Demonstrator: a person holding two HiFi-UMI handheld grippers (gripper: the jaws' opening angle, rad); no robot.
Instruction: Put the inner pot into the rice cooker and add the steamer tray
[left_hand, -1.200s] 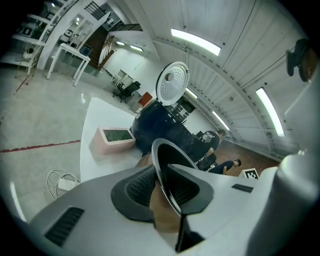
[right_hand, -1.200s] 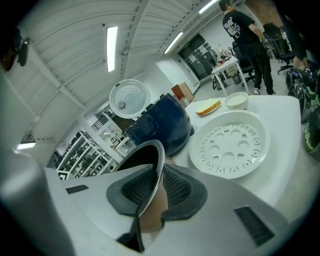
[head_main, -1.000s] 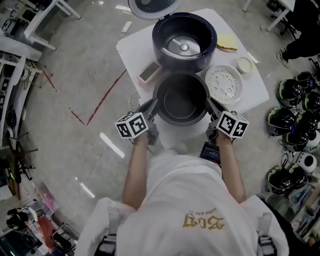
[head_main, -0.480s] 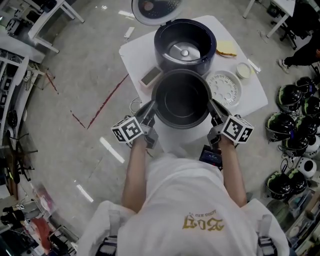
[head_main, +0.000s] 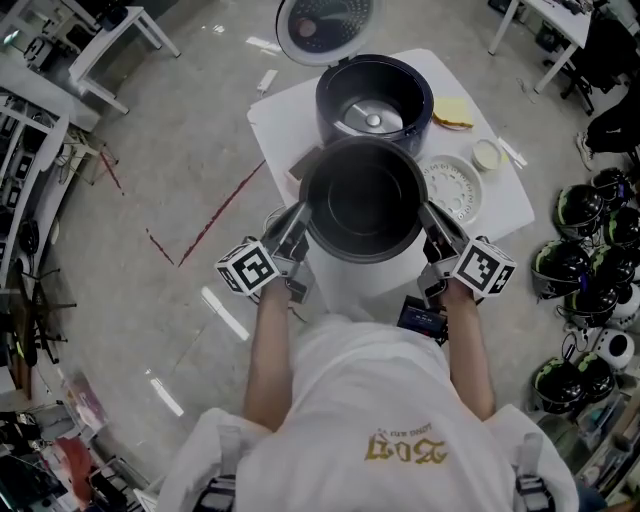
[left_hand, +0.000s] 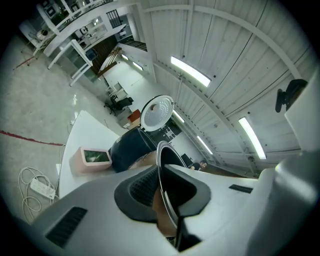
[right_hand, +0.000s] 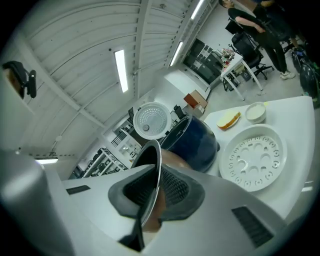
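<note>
The inner pot (head_main: 365, 200) — stiff, slick metal (probably weighty) — is pinched at opposite rim edges by left gripper (head_main: 300, 216) and right gripper (head_main: 430, 216), whose jaws have just been closing.

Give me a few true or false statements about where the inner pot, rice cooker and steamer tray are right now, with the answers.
1. The left gripper and right gripper both clamp the inner pot by its rim. True; their jaws have just been closing, with the rim between the pads.
2. The inner pot sits inside the rice cooker. False; the grippers hold it up, short of the rice cooker, whose cavity is empty.
3. The steamer tray lies on the table. True.
4. The rice cooker's lid is shut. False; it stands open.
</note>
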